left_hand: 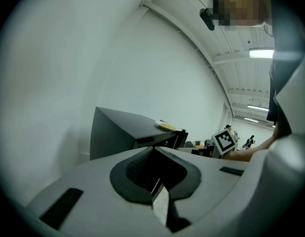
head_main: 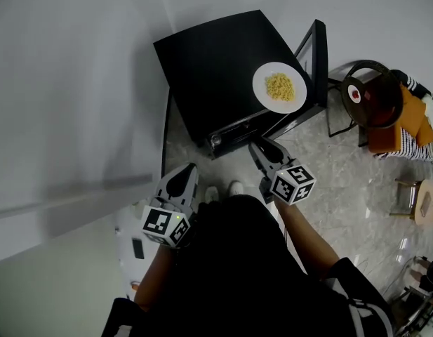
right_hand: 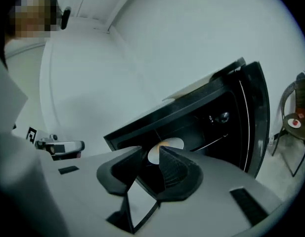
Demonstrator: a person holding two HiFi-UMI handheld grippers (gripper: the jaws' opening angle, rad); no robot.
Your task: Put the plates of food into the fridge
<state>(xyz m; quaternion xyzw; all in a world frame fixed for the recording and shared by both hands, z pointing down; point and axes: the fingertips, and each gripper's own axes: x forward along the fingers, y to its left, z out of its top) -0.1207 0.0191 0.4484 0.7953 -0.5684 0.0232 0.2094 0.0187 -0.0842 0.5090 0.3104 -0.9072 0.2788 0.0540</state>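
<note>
- Jaws of the right gripper [right_hand: 151, 152] stand apart and empty, aimed into the open fridge [right_hand: 192, 117], where what looks like a plate [right_hand: 174, 143] already sits.
- On the left gripper [left_hand: 153, 151] the jaws are together, idle.
- One plate of noodles [head_main: 279, 87] waits atop the fridge, probably next.

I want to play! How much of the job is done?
One plate looks already inside the open fridge. Nothing is in hand: the left claw is shut and empty, the right claw open and empty. Left to do: the noodle plate on top of the fridge goes in.
</note>
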